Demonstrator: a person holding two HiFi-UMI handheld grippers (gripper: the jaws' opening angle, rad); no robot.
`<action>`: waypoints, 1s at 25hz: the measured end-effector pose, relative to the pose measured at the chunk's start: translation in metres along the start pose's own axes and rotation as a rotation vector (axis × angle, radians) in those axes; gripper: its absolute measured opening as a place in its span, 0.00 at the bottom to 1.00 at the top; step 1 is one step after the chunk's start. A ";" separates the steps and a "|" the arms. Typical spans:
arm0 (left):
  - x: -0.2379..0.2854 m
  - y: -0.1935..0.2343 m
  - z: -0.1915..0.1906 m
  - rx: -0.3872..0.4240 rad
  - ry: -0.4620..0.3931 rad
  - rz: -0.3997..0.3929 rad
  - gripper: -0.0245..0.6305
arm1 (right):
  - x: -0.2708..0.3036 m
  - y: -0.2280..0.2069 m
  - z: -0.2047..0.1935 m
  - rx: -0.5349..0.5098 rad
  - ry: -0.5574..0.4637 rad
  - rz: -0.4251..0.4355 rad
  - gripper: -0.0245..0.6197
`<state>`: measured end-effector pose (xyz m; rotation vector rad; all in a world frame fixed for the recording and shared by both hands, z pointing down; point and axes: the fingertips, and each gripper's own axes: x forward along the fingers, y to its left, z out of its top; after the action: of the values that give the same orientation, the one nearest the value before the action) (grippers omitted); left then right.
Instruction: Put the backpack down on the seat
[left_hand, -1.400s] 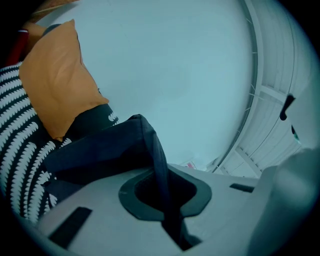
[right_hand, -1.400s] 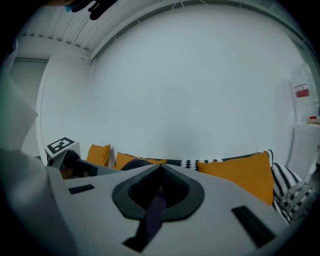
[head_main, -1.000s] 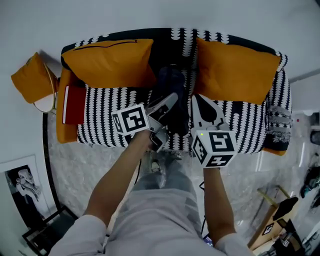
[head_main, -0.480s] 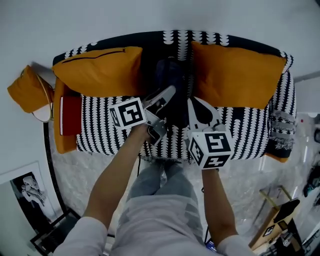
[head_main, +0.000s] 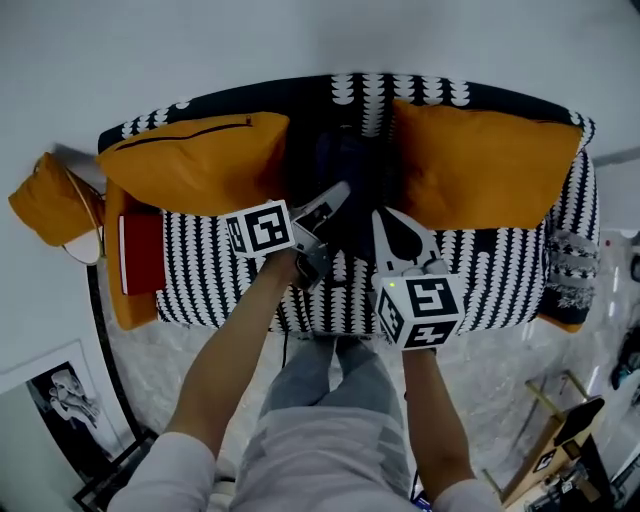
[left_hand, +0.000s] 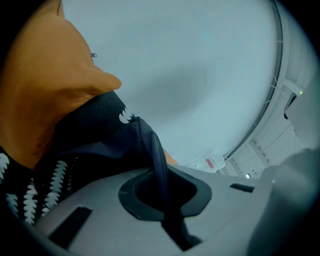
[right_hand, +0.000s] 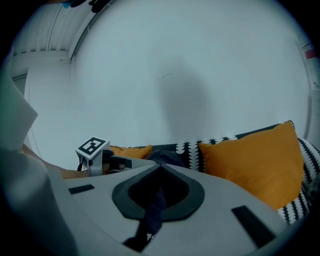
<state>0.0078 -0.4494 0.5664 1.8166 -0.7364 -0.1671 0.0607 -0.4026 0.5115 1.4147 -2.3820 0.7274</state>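
A dark navy backpack (head_main: 345, 160) stands at the middle of the black-and-white patterned sofa seat (head_main: 205, 270), between two orange cushions. My left gripper (head_main: 338, 192) reaches to it from the left and is shut on a dark backpack strap (left_hand: 152, 145), which runs through the left gripper (left_hand: 159, 175). From the right comes my right gripper (head_main: 381, 216), likewise shut on a dark strap (right_hand: 155, 205) pinched in the right gripper (right_hand: 160, 169). The backpack's top (right_hand: 167, 157) shows just beyond those jaws. Its underside is hidden, so I cannot tell whether it rests on the seat.
An orange cushion (head_main: 200, 150) leans at the sofa's left, another orange cushion (head_main: 480, 165) at its right. A red book (head_main: 142, 250) lies at the left end. A third orange cushion (head_main: 45, 195) sits off the sofa's left. A framed picture (head_main: 50, 400) leans by the floor.
The sofa sits lower and closer in the head view. Both grippers have stayed shut on the straps and moved with the backpack toward the sofa's backrest.
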 end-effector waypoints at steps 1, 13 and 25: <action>-0.001 0.003 0.005 -0.007 -0.008 -0.004 0.06 | 0.004 0.001 -0.001 0.000 0.005 0.001 0.04; -0.035 0.044 0.033 0.031 -0.035 0.112 0.07 | 0.035 0.024 -0.008 0.004 0.029 0.022 0.04; -0.069 0.075 0.038 0.152 0.002 0.301 0.15 | 0.044 0.047 -0.007 -0.019 0.046 0.060 0.04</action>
<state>-0.0947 -0.4558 0.6032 1.8218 -1.0337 0.0911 -0.0020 -0.4126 0.5255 1.3102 -2.3992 0.7420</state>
